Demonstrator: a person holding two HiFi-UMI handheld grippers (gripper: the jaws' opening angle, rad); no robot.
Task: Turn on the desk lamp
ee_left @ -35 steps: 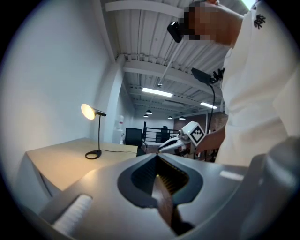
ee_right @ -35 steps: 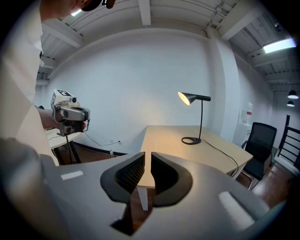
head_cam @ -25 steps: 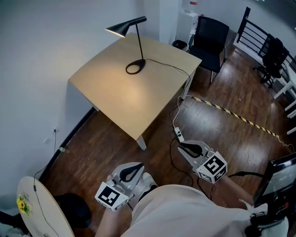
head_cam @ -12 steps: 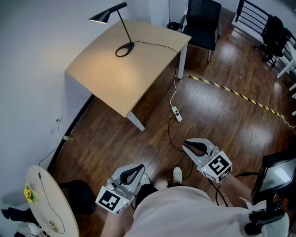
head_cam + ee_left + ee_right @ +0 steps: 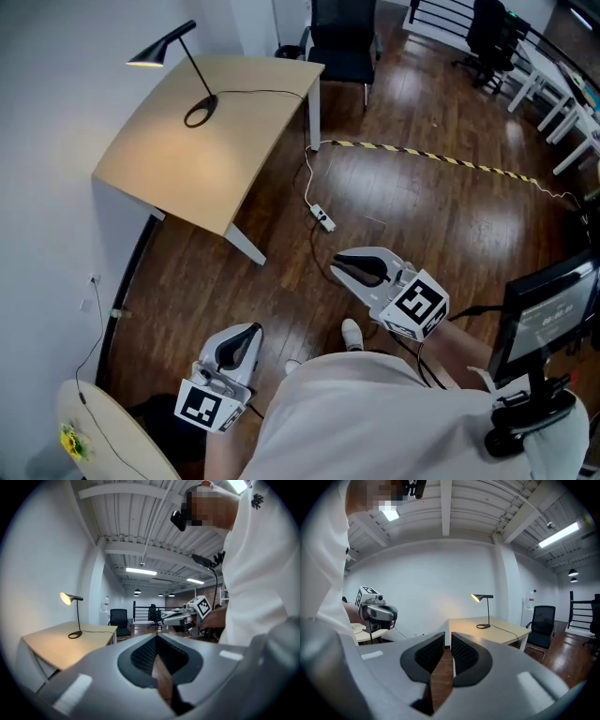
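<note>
The black desk lamp (image 5: 199,111) stands lit at the far corner of the wooden desk (image 5: 187,164), casting a warm glow on the top. It also shows small and lit in the left gripper view as the lamp (image 5: 71,600) and in the right gripper view as the lamp (image 5: 483,597). Both grippers hang over the wooden floor, well away from the desk. My left gripper (image 5: 247,331) is shut and holds nothing. My right gripper (image 5: 339,265) is likewise shut and holds nothing. In their own views the left gripper (image 5: 156,637) and the right gripper (image 5: 447,635) point towards the desk from a distance.
A black office chair (image 5: 342,28) stands behind the desk. A cable runs from the desk to a power strip (image 5: 323,219) on the floor. Yellow-black tape (image 5: 441,161) crosses the floor. A round white table (image 5: 98,441) is at lower left, a monitor (image 5: 548,319) at right.
The person has stepped back from the desk, so desk and lamp look smaller and sit further left. The lamp stays lit. Both grippers stay shut.
</note>
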